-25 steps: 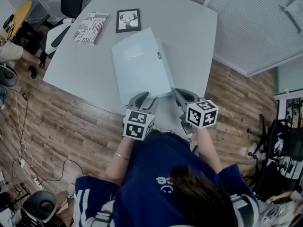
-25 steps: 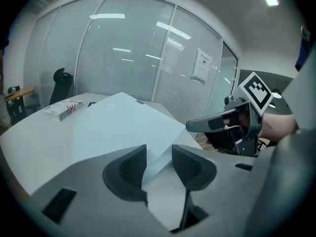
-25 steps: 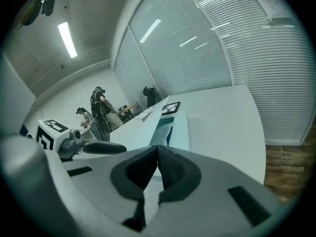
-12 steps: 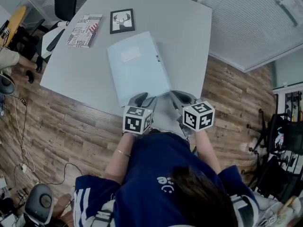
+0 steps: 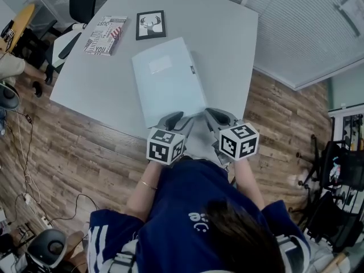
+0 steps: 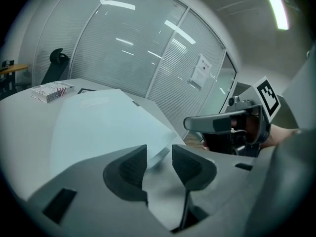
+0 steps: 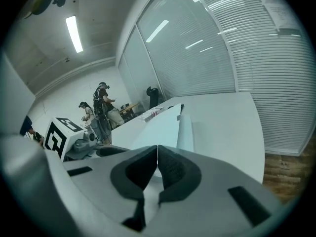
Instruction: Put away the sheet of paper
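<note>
Pinching side, right gripper (image 7: 157, 149): its jaws are pressing together, and I am reading them as nipping the near right corner of the pale blue folder (image 5: 169, 87)
Left gripper (image 6: 159, 154): its jaws are standing wide apart, with the folder's near edge lying in the gap and neither pad touching it
Pale blue folder: it is lying at the near edge of the grey table (image 5: 227, 38), label (image 5: 160, 65) facing up, its top leaf seemingly lifting a little at the near right
Sheet of paper: I am failing to tell a loose sheet from the folder's leaves
Far corner: a printed book (image 5: 106, 34) and a framed deer picture (image 5: 151, 24) are lying side by side, well apart from the folder
</note>
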`<state>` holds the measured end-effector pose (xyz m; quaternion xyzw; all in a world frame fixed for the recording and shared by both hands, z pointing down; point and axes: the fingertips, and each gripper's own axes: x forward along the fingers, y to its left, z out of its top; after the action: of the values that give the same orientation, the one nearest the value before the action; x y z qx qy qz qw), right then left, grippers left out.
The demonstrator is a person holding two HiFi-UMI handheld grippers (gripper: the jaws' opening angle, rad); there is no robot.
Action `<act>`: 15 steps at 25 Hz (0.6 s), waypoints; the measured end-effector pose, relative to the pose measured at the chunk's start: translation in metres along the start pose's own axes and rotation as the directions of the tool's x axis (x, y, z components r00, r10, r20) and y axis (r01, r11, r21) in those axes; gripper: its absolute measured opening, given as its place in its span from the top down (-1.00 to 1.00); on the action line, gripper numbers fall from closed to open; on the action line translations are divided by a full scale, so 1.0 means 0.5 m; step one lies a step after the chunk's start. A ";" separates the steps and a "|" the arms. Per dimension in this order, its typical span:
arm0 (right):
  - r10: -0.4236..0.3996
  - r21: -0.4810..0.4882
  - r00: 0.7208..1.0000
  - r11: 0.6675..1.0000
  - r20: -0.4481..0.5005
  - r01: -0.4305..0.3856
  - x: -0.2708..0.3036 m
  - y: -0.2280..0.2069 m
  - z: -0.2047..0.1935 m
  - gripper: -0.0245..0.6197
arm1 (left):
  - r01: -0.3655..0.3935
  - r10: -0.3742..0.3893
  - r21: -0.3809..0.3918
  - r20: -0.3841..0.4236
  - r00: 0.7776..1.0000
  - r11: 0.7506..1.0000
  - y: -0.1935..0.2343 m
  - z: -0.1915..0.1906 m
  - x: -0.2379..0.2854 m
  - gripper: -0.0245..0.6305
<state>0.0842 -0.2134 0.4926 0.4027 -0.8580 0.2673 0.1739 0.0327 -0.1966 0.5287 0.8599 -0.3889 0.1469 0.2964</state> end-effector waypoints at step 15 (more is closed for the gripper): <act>0.000 -0.098 0.989 0.995 0.145 0.015 -0.002 0.075 0.076 0.89 | -0.071 0.064 0.011 0.332 0.941 0.997 0.005 0.135 -0.159 0.49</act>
<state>0.0523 -0.2155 0.4498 0.4152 -0.8790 0.1941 0.1319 -0.0199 -0.1939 0.4389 0.8618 -0.4606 0.0149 0.2120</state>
